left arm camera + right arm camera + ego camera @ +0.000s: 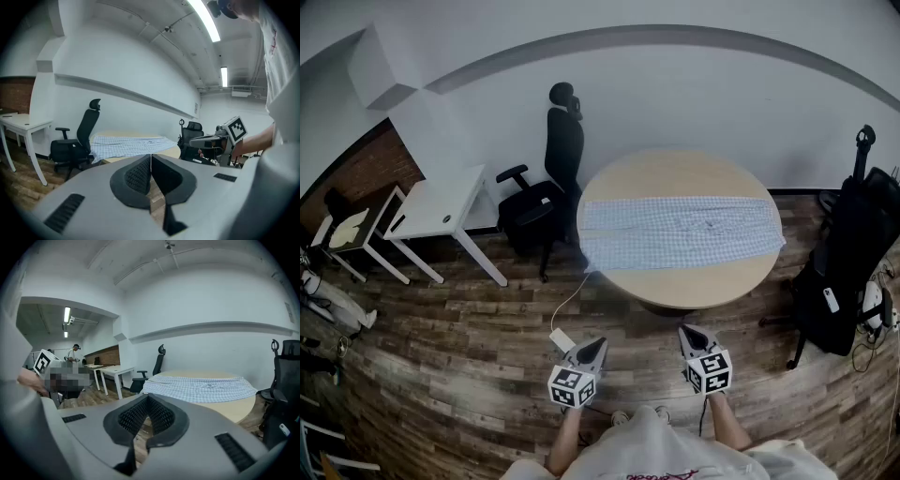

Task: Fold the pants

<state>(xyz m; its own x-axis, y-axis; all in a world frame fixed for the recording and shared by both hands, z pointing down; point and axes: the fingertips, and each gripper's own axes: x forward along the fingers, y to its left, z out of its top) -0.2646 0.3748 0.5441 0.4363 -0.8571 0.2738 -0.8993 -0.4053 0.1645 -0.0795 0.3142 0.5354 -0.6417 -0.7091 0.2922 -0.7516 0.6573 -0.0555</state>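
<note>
Light blue checked pants lie spread flat across a round wooden table. Both grippers hover over the floor, short of the table's near edge and apart from the cloth. My left gripper is shut with nothing in it; its pads meet in the left gripper view, with the pants well ahead. My right gripper is also shut and holds nothing, its jaws closed before the pants. The right gripper also shows at the right of the left gripper view.
A black office chair stands at the table's left, with a white desk further left. Another black chair with bags stands to the right. A white cable and adapter lie on the wooden floor beside my left gripper.
</note>
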